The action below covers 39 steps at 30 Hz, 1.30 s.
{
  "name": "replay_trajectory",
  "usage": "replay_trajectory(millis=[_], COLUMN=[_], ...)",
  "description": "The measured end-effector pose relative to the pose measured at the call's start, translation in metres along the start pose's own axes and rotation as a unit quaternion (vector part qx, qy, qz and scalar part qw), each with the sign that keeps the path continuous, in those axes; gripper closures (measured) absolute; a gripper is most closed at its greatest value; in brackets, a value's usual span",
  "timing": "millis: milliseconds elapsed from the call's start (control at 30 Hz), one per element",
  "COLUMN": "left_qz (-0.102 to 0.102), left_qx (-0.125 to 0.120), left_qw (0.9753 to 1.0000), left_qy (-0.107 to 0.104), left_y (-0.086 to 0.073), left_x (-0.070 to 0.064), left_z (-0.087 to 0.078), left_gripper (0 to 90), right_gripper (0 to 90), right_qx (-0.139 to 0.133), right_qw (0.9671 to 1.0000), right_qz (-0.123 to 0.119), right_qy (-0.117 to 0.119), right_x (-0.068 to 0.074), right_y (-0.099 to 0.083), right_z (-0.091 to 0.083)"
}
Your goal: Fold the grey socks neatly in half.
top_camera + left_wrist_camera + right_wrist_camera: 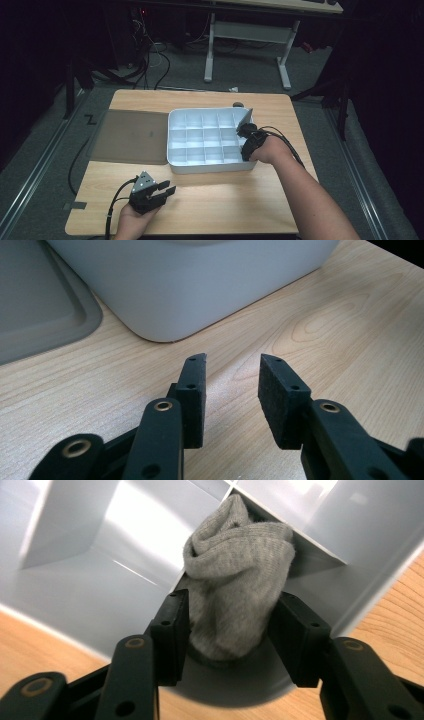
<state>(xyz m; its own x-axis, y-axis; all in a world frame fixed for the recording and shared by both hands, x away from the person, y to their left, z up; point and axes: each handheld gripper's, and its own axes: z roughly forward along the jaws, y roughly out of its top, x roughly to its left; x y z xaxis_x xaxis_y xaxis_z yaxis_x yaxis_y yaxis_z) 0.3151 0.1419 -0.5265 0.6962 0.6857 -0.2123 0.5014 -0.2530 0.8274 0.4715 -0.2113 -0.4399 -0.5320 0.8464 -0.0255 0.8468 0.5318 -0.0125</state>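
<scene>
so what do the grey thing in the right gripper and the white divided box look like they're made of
The sock looks like soft grey knit fabric: fine ribbed texture and bunched folds between the right gripper jaws. The box looks like smooth, slightly glossy white plastic, judging by the light reflections on its thin dividers and rounded corners.

A flat grey lid [131, 136] lies on the wooden table [225, 200], touching the left wall of a white box. Beyond the table, a white desk frame [247, 37] and tangled cables [150, 55] occupy the dim floor.
</scene>
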Motion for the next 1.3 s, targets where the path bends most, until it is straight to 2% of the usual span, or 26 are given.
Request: replay_trajectory(millis=[267,333,433,500,533,633,700,733,800,900,933,967,1000,1133,1233,1300], left_qz=[0.002,0.003,0.002,0.003,0.003,0.004,0.004,0.004,0.003,0.004,0.005,0.005,0.006,0.006,0.006,0.007], left_qx=[0.004,0.006,0.007,0.007,0.008,0.008,0.008,0.009,0.007,0.009,0.009,0.008,0.008,0.009,0.009,0.009], left_qw=[1.0000,1.0000,1.0000,1.0000,1.0000,1.0000,1.0000,1.0000,1.0000,1.0000,1.0000,1.0000,0.9999,0.9999,0.9999,0.9999], left_qy=[0.001,0.001,0.001,0.001,0.001,0.000,-0.001,-0.001,-0.001,-0.001,-0.001,-0.001,-0.001,-0.001,-0.001,-0.001], left_y=[0.000,0.000,0.000,-0.001,-0.001,-0.001,-0.001,-0.001,-0.001,-0.001,-0.001,-0.001,-0.001,-0.001,-0.001,-0.001], left_x=[0.000,0.000,0.000,0.000,0.000,0.000,0.000,0.000,0.000,0.000,0.000,0.000,0.000,0.000,0.000,0.000], left_z=[0.001,0.001,0.001,0.002,0.002,0.002,0.002,0.002,0.001,0.002,0.002,0.002,0.002,0.002,0.003,0.003], left_gripper=[64.2,64.2,64.1,64.1,64.1,64.2,64.2,64.1,64.1,64.2,64.2,64.2,64.2,64.2,64.2,64.2], right_gripper=[51.7,58.0,79.0,89.6,90.0,90.0,90.0,90.0,90.0,90.0,90.0,90.0,90.0,90.0,88.7,90.0], right_qx=[-0.025,-0.032,-0.050,-0.054,-0.054,-0.038,-0.032,-0.035,-0.019,-0.005,0.000,-0.003,0.002,0.001,-0.012,-0.016], right_qw=[0.9997,0.9995,0.9986,0.9982,0.9979,0.9980,0.9984,0.9978,0.9988,0.9980,0.9986,0.9980,0.9987,0.9987,0.9992,0.9990], right_qz=[0.007,0.002,-0.010,-0.016,-0.026,-0.033,-0.025,-0.041,-0.029,-0.046,-0.031,-0.043,-0.029,-0.034,-0.028,-0.026], right_qy=[0.002,0.002,-0.011,-0.021,-0.026,-0.038,-0.039,-0.040,-0.034,-0.042,-0.043,-0.045,-0.043,-0.038,-0.027,-0.034], right_x=[-0.003,-0.003,0.000,0.002,0.002,0.001,0.001,-0.001,0.002,0.008,0.011,0.009,0.009,0.006,0.005,0.002], right_y=[0.000,0.001,0.004,0.006,0.007,0.012,0.014,0.015,0.017,0.021,0.022,0.024,0.024,0.025,0.021,0.017], right_z=[-0.022,-0.026,-0.031,-0.030,-0.029,-0.020,-0.014,-0.012,-0.004,0.010,0.012,0.015,0.016,0.016,0.003,-0.006])
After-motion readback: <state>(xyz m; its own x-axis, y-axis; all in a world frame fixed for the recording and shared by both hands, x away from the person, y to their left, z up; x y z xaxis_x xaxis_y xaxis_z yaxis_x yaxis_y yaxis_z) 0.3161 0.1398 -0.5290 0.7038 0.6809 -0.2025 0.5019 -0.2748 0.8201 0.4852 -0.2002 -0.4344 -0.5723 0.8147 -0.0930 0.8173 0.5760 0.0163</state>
